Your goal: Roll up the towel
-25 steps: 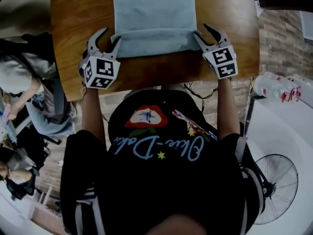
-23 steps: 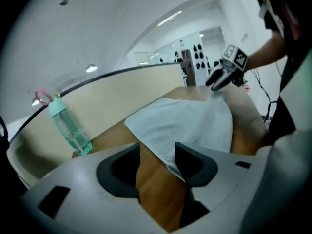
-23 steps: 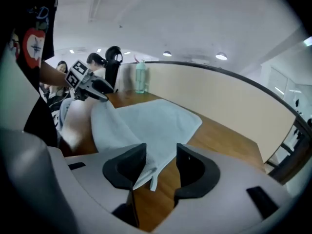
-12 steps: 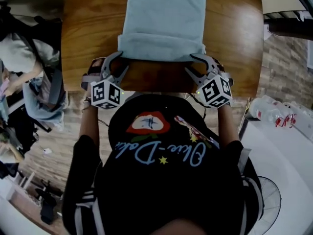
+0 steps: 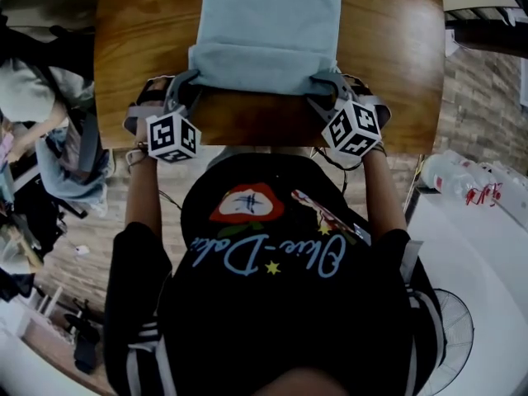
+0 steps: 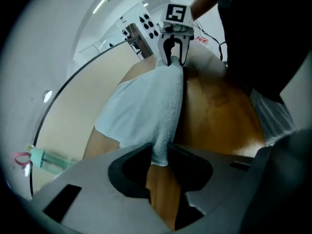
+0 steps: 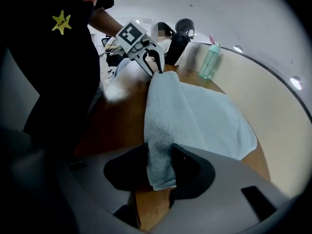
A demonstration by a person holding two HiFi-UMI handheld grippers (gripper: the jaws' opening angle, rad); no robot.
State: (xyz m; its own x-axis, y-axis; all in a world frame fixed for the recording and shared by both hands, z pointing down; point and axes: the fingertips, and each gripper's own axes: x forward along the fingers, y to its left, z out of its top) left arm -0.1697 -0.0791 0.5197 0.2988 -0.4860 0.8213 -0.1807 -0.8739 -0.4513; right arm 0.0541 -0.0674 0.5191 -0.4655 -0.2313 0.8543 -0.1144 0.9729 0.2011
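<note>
**Colleague:** Where's the towel now?

**Me:** The towel (image 5: 268, 31) lies flat on the wooden worktop (image 5: 388, 56). The edge nearest the person is folded over into a thick roll running across between my two claws.

**Colleague:** And the left side?

**Me:** My left claw (image 6: 158, 160) has just been closing, and it's pinching the left end of that roll. In its own view the terry cloth is squeezed between both pads.

**Colleague:** The right?

**Me:** My right claw (image 7: 161, 172) has just been closing a little too. It grips the other end, with the cloth filling the gap and both pads against it. Both claws point steeply down at the near edge of the worktop. A green bottle (image 7: 209, 60) stands at the far end.
</note>
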